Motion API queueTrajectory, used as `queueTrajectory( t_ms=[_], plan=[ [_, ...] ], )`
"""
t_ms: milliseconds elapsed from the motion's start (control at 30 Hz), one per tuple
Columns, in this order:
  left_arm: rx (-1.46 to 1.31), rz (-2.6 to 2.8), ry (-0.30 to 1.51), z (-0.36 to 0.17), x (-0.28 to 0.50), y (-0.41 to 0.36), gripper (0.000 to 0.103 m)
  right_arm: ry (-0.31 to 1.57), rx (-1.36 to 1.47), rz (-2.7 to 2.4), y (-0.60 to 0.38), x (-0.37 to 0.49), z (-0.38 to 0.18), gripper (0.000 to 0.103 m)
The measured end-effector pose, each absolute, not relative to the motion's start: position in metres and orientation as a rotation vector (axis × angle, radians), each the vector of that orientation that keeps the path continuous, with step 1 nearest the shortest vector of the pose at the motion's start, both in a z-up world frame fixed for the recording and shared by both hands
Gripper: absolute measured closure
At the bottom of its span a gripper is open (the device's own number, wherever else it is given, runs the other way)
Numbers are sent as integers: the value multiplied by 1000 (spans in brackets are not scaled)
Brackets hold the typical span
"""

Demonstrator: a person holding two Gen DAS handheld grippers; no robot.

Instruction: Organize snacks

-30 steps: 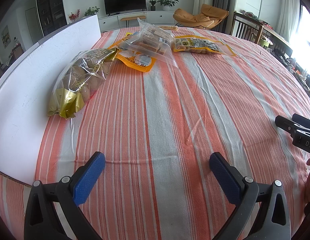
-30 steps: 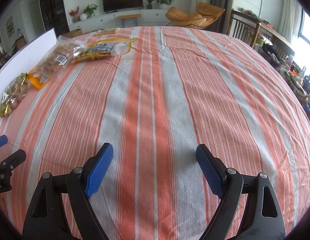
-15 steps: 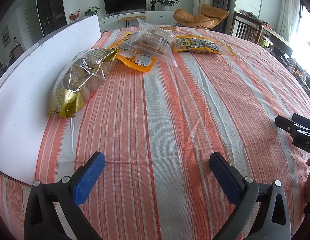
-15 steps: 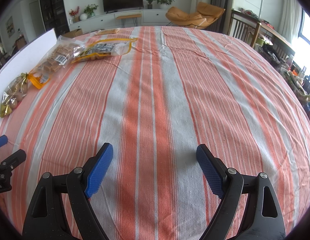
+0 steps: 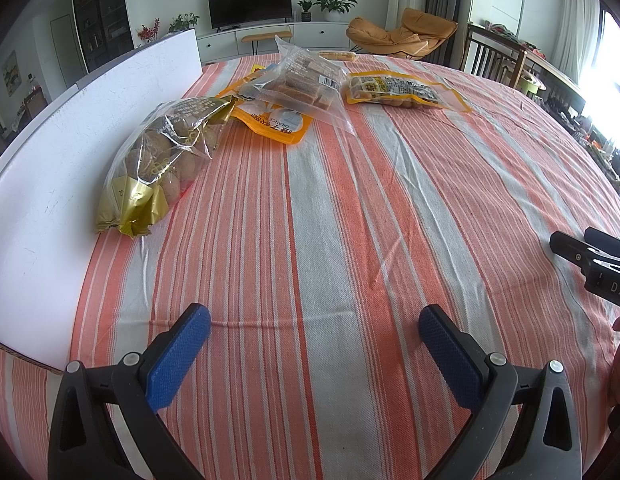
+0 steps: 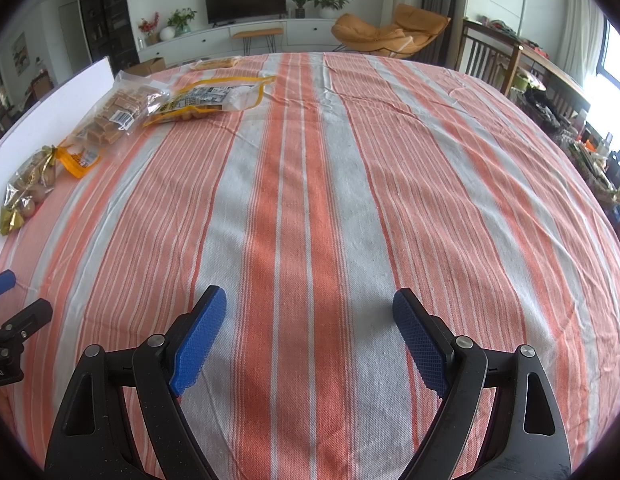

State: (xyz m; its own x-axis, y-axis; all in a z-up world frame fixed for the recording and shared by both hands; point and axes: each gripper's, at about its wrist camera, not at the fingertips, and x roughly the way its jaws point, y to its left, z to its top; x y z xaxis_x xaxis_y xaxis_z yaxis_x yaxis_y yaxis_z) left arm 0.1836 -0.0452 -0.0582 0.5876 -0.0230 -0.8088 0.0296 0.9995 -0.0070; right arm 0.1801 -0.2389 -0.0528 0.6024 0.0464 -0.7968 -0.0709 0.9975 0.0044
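Nothing moved | left tongs (image 5: 313, 330) wide apart, empty | right tongs (image 6: 309, 314) likewise

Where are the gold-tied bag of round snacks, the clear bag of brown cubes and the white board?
gold-tied bag (image 5: 166, 160), left wrist view, its middle.
clear bag of cubes (image 5: 306, 84), left wrist view, cubes.
white board (image 5: 50, 184), left wrist view, face.

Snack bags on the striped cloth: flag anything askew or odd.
The clear bag of brown bars lies overlapping the orange pouch, and the gold-ended bag of round snacks leans against the white board. Nothing looks spilled or torn.
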Motion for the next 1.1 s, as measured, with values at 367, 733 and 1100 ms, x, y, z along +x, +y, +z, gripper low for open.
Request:
queueTrajectory(
  t_ms=[367,733,1100],
  plan=[
    [7,-30,942,-58,183,-45,0,922,-27,69,-239,180,-53,15],
    [6,-29,942,-58,183,-45,0,844,217,294,-249,173,-29,16],
    [6,-29,942,-58,183,-45,0,764,228,413,-244,150,5,16]
  ],
)
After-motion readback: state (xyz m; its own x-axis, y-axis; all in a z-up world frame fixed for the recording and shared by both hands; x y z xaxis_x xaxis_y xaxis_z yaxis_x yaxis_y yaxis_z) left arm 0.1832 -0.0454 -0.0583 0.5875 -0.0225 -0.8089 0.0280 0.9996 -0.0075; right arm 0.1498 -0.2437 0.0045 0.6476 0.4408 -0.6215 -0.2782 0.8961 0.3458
